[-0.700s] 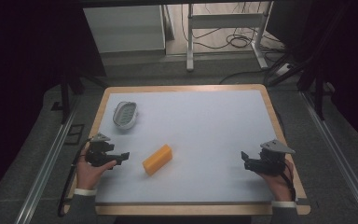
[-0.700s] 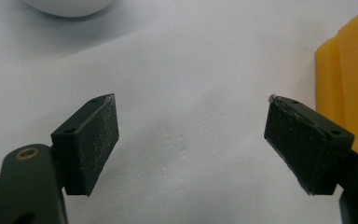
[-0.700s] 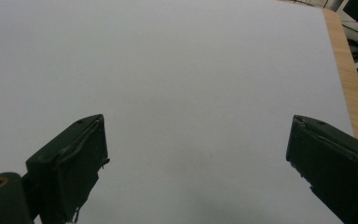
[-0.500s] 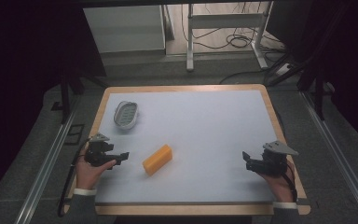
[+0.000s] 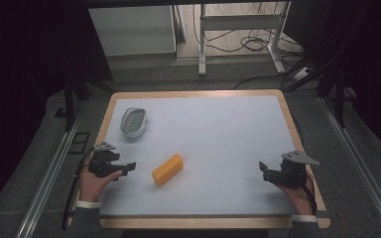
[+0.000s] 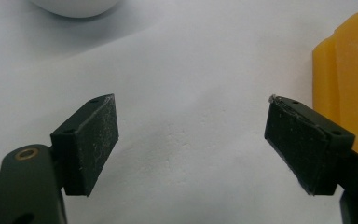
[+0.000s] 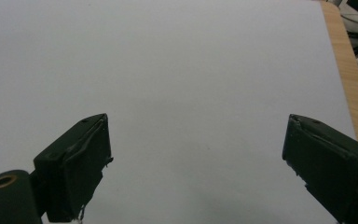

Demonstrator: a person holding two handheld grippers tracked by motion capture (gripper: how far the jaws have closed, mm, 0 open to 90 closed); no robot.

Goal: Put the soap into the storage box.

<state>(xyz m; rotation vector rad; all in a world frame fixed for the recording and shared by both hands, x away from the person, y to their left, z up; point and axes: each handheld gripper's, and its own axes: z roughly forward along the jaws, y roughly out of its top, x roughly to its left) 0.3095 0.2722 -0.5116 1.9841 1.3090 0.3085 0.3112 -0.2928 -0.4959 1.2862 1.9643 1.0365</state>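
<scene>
A white sheet covers the wood-rimmed counter [image 5: 284, 104], ringed by dark floor, with cables in the top centre. The left tongs [image 5: 130, 166], lower left, and right tongs [image 5: 263, 168], lower right, gape wide, empty. An orange block [image 5: 167, 169] lies lower centre; a pale dish [image 5: 133, 121] upper left.

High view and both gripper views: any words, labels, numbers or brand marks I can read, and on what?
None can be read.
Orange block: plain faces, no print.
Grey oval dish: inner pattern too small and blurred to tell whether it is text.
White table cover: blank.
Left gripper and right gripper: no markings visible.
</scene>
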